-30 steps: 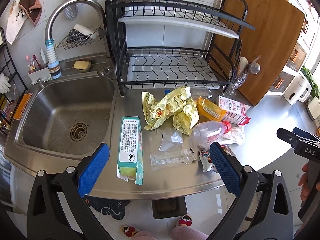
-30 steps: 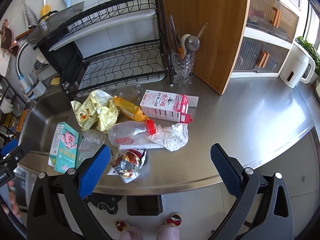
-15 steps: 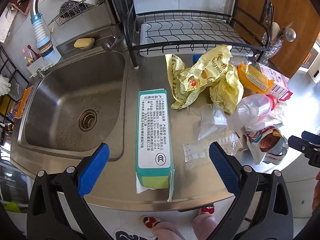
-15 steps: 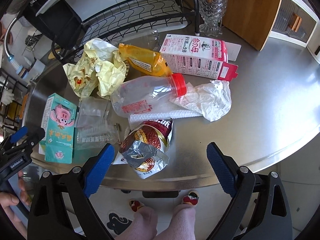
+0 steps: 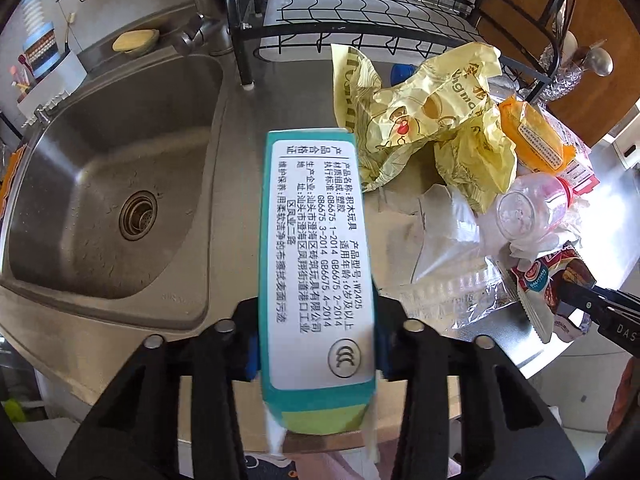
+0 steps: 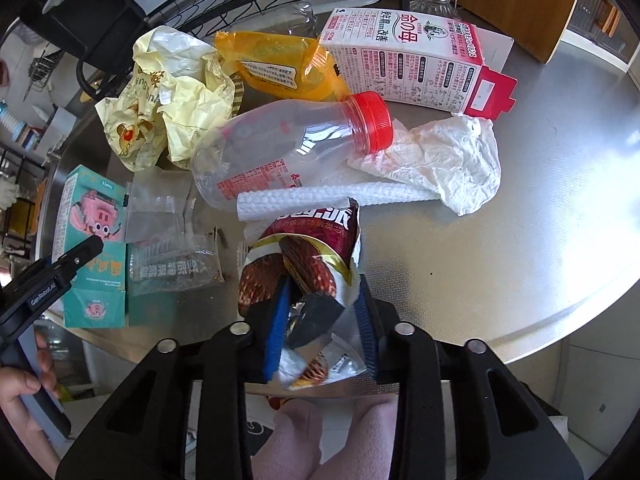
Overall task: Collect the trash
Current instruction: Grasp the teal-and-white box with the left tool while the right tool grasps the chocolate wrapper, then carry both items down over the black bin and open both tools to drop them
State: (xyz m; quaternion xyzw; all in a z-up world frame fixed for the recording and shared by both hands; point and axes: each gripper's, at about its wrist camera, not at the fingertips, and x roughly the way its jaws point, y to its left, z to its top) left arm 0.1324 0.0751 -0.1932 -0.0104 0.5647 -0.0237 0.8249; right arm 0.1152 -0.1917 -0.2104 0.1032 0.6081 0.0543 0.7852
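A teal toy box (image 5: 316, 220) lies on the steel counter beside the sink, with its white label facing up. My left gripper (image 5: 316, 344) is closing, and its blue pads touch both long sides of the box's near end. In the right wrist view the same box (image 6: 88, 208) shows a pink pig. A brown and silver snack wrapper (image 6: 304, 256) lies near the counter's front edge. My right gripper (image 6: 320, 320) is closing on the wrapper's crumpled near end, which sits between the blue pads.
More trash lies behind: a clear bottle with a red cap (image 6: 288, 148), a yellow wrapper (image 5: 420, 112), an orange packet (image 6: 280, 68), a pink carton (image 6: 408, 60), a white tissue (image 6: 440, 160) and clear bags (image 6: 168, 232). The sink (image 5: 100, 184) is left, a dish rack (image 5: 360, 12) behind.
Both grippers have dropped toward the counter and gone from wide open to closed in: the left around the teal box, the right around the snack wrapper.
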